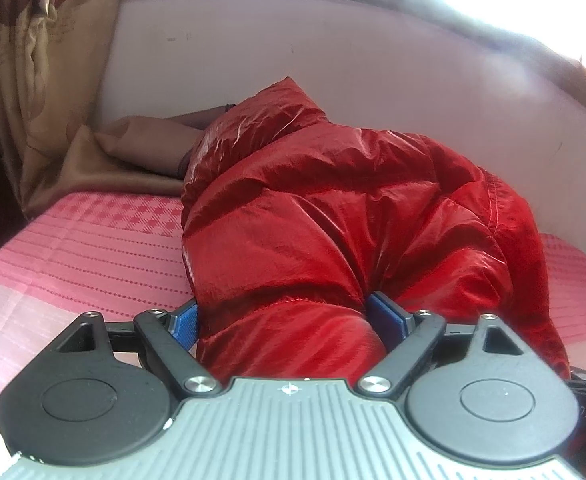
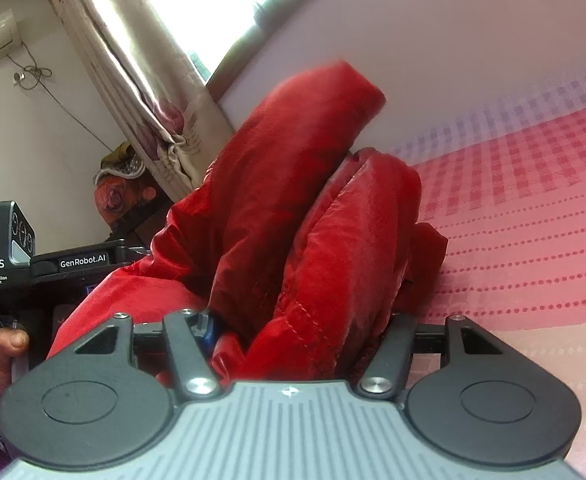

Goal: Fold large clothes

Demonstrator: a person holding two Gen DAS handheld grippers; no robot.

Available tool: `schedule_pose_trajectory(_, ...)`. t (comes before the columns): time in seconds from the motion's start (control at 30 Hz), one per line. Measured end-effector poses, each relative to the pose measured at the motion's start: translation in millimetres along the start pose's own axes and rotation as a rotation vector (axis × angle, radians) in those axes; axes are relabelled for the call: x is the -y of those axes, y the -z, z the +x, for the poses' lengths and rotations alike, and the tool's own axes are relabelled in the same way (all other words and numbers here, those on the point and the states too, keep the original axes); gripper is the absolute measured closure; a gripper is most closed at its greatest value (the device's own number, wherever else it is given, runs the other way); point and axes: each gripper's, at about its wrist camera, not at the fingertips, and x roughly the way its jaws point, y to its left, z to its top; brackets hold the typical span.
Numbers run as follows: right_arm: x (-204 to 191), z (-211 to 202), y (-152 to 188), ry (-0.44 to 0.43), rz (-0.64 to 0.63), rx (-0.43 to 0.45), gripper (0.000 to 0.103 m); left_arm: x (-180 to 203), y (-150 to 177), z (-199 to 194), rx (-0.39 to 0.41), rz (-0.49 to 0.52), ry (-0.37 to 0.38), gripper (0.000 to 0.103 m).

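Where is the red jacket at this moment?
The red jacket is bunched on the pink bedspread before the wall, gripped by the left gripper and right gripper.

The red jacket [image 1: 333, 216] heaps up high in the middle of the bed [image 1: 73, 256] and blocks the straight way ahead to the wall [image 1: 333, 60]. To its left the bedspread lies bare, with open room back to the brown pillow [image 1: 141, 148] and the curtain [image 1: 33, 80]. In the right wrist view, bare bedspread [image 2: 533, 220] runs wide to the right of the jacket [image 2: 313, 220], while the left gripper [image 2: 73, 276] (with a thumb [image 2: 11, 340] on its handle) crowds the left side.
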Motion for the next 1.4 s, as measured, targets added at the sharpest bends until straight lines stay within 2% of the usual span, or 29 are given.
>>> schedule_pose_trajectory(0.33, -1, 2, 1, 0.024, -0.029, -0.006, 0.042, 5, 1, -7, 0.016, 0.011, -0.022, 0.017)
schedule_pose_trajectory(0.6, -3, 6, 1, 0.055, -0.050, -0.020, 0.038, 10, 2, -20, 0.027, 0.029, -0.044, 0.016)
schedule_pose_trajectory(0.7, -3, 7, 0, 0.071, -0.057, -0.029, 0.037, 14, 4, -25, 0.037, 0.050, -0.058, 0.012)
schedule_pose_trajectory(0.77, -2, 6, 0, 0.080, -0.064, -0.030, 0.037, 14, 5, -27, 0.042, 0.057, -0.071, 0.003)
schedule_pose_trajectory(0.83, -3, 5, 1, 0.089, -0.071, -0.031, 0.037, 12, 6, -28, 0.038, 0.055, -0.069, 0.002)
schedule_pose_trajectory(0.97, -1, 4, 1, 0.092, -0.072, -0.034, 0.037, -8, 2, -23, -0.023, -0.050, 0.001, 0.000)
schedule_pose_trajectory(1.17, -2, 5, 0, 0.089, -0.074, -0.036, 0.036, -52, 7, -6, -0.129, -0.265, 0.167, 0.000)
schedule_pose_trajectory(1.27, -1, 6, 1, 0.088, -0.076, -0.037, 0.035, -67, 16, 9, -0.187, -0.344, 0.273, 0.000)
schedule_pose_trajectory(1.4, 1, 6, 0, 0.085, -0.073, -0.038, 0.035, -93, 34, 35, -0.265, -0.518, 0.461, 0.000)
